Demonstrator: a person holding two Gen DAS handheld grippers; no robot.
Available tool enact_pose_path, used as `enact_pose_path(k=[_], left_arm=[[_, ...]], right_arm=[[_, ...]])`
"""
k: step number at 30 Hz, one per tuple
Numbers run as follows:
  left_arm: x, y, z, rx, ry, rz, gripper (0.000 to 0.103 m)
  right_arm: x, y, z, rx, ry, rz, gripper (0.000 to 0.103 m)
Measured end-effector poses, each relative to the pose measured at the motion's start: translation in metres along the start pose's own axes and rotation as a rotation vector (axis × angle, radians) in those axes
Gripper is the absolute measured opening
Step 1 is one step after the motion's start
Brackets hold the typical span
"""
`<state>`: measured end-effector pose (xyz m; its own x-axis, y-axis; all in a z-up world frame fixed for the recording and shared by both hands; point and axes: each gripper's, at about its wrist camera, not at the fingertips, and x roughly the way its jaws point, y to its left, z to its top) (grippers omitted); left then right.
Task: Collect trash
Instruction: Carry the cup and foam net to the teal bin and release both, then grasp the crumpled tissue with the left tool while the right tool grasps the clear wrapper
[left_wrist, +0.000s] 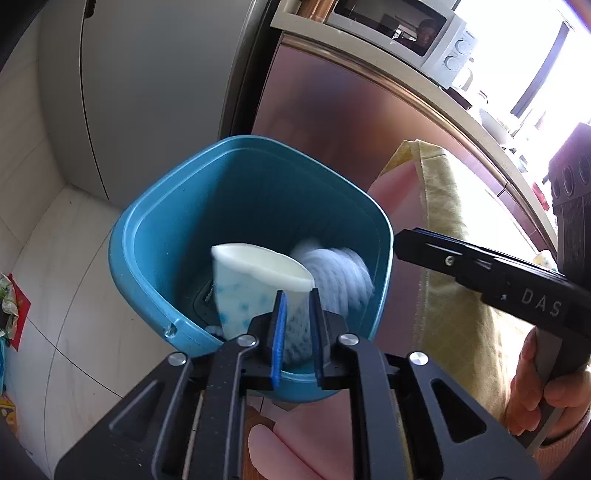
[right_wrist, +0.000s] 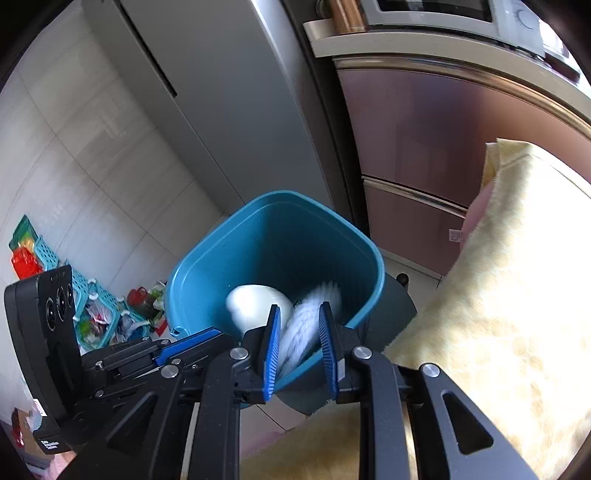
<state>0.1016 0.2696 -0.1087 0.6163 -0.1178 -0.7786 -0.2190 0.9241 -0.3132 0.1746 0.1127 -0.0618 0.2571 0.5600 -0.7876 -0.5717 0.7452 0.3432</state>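
Note:
A blue trash bin (left_wrist: 177, 236) stands on the floor; it also shows in the right wrist view (right_wrist: 229, 240). Inside it lie a white paper cup with blue spots (left_wrist: 251, 284) and a blurred white ribbed paper object (left_wrist: 343, 277). My left gripper (left_wrist: 297, 325) is above the bin's near rim, jaws slightly apart, with the cup seen between them; no grip shows. My right gripper (right_wrist: 299, 339) is open above the bin, and the ribbed white object (right_wrist: 306, 325) is blurred between and below its fingers. The cup (right_wrist: 258, 306) lies to its left.
A grey fridge (left_wrist: 147, 74) and a brown cabinet (left_wrist: 351, 110) stand behind the bin. A yellow cloth (right_wrist: 498, 277) covers furniture on the right. Teal baskets with clutter (right_wrist: 92, 314) sit on the tiled floor at left. A microwave (left_wrist: 406, 26) is on the counter.

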Motion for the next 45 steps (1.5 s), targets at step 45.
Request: enact_pose_path(k=[45], left_arm=[[-0.042, -0.294, -0.154, 0.482, 0.173, -0.571, 0.057]], right_arm=[[-0.326, -0.235, -0.28, 0.591, -0.428, -0.371, 0.056]])
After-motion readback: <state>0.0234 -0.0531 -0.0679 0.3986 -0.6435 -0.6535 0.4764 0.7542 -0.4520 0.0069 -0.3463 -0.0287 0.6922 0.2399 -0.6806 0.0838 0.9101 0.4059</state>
